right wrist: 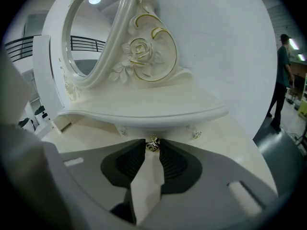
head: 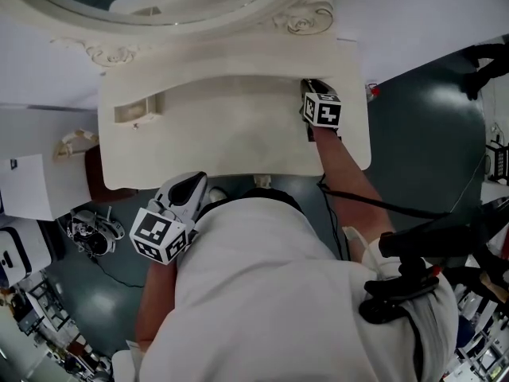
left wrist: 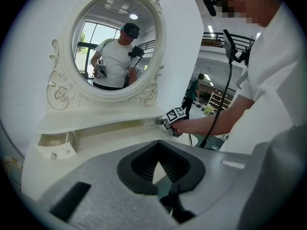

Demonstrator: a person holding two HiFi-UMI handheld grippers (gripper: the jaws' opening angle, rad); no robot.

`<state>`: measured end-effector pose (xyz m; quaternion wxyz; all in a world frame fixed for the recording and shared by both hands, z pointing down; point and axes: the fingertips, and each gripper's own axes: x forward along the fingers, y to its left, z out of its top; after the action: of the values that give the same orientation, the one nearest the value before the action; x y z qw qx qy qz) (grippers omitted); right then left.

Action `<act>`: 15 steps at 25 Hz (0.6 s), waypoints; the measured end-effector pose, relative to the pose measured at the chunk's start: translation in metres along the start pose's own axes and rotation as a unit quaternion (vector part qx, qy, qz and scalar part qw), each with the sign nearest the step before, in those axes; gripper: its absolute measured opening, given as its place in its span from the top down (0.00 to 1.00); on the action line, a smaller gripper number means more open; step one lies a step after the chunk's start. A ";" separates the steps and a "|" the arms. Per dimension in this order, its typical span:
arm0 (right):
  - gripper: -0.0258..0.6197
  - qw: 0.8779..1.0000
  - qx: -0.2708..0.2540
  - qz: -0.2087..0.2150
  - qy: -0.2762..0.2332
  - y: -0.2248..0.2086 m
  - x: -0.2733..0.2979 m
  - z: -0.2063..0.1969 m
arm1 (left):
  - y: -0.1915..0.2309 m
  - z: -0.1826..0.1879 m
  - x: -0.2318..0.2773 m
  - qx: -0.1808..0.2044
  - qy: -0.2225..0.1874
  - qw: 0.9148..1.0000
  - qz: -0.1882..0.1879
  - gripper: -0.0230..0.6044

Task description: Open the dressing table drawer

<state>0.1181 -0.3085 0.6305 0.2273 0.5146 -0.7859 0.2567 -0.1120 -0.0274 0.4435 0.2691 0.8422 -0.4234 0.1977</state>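
The dressing table is cream, with carved roses round an oval mirror and a narrow shelf along its back. The drawer sits under the right end of that shelf, a small pale front with a little gold-and-white knob. The right gripper reaches in there, its fingers pinching the knob from both sides. The left gripper hangs at the table's front edge, close to the person's body, fingers closed together on nothing. Shadow hides most of the drawer front, and from above the shelf covers it completely. I cannot tell whether it is out at all.
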 end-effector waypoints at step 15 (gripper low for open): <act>0.81 1.000 0.001 -0.002 0.005 0.002 -0.015 -0.014 | -0.006 0.004 0.000 0.012 -0.001 1.000 -0.012 0.96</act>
<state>0.1231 -0.2885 0.6312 0.2315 0.5151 -0.7835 0.2593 -0.1065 -0.0269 0.4384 0.2611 0.8504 -0.4115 0.1984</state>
